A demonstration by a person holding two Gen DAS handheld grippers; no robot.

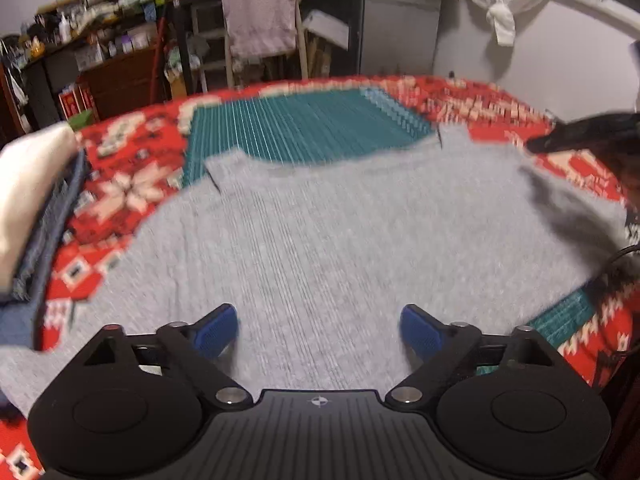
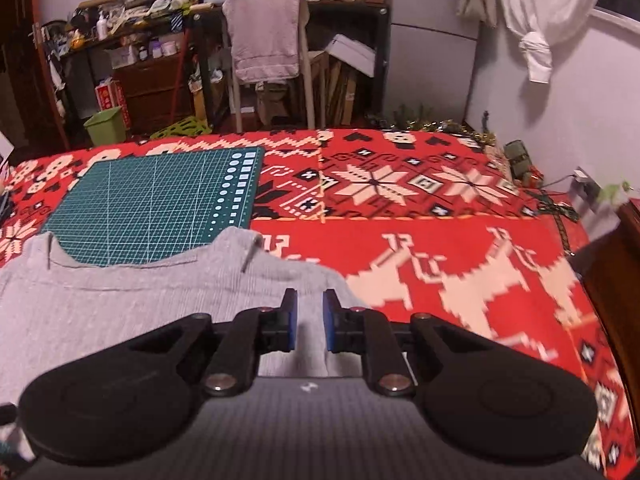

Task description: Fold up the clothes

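A grey knit top (image 1: 320, 220) lies flat on a red patterned blanket (image 2: 440, 260), its neckline over a green cutting mat (image 2: 160, 200). My left gripper (image 1: 318, 332) hovers over the middle of the top, its blue pads (image 1: 216, 330) wide apart with nothing between them. My right gripper (image 2: 309, 320) is at the top's right shoulder edge. Its jaws stand nearly together with a strip of the grey top (image 2: 120, 312) rising between them. The left wrist view is motion-blurred.
A stack of folded clothes (image 1: 28, 200), cream over denim, sits at the blanket's left edge. A dark blurred shape (image 1: 592, 136) hangs over the top's right side. Beyond the bed stand a chair draped with a towel (image 2: 266, 36), cluttered shelves and a green bin (image 2: 105, 125).
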